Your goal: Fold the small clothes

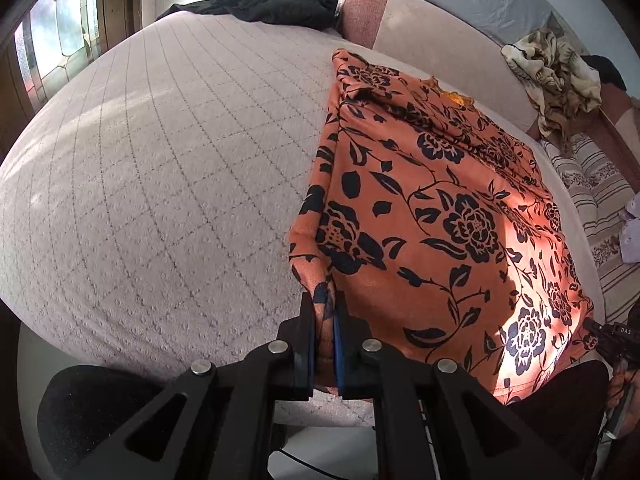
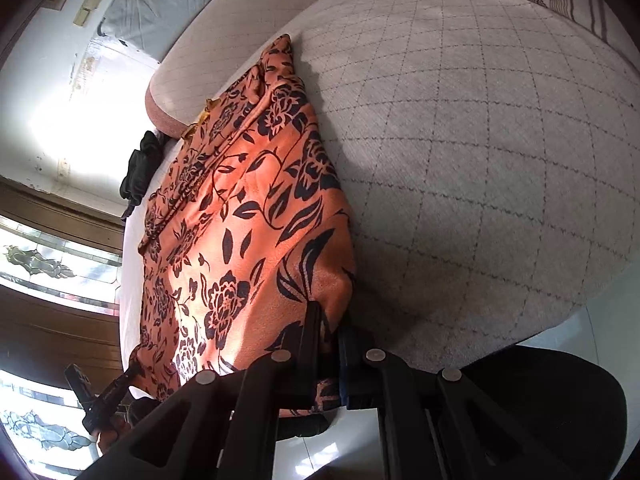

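An orange garment with a black flower print (image 1: pixel 440 208) lies spread on the pale quilted bed (image 1: pixel 160 184). My left gripper (image 1: pixel 325 312) is shut on its near left corner, the cloth pinched between the pads. In the right wrist view the same garment (image 2: pixel 248 232) stretches away to the left, and my right gripper (image 2: pixel 326 320) is shut on its near right corner. The right gripper (image 1: pixel 600 334) also shows at the right edge of the left wrist view, holding the cloth. The left gripper (image 2: pixel 120 384) shows at the lower left of the right wrist view.
A black garment (image 1: pixel 276 2) lies at the far end of the bed. A bolster (image 1: pixel 420 36) runs along the back, with a crumpled patterned cloth (image 1: pixel 556 80) and a striped pillow (image 1: pixel 592 200) at the right. A window (image 2: pixel 52 272) is beside the bed.
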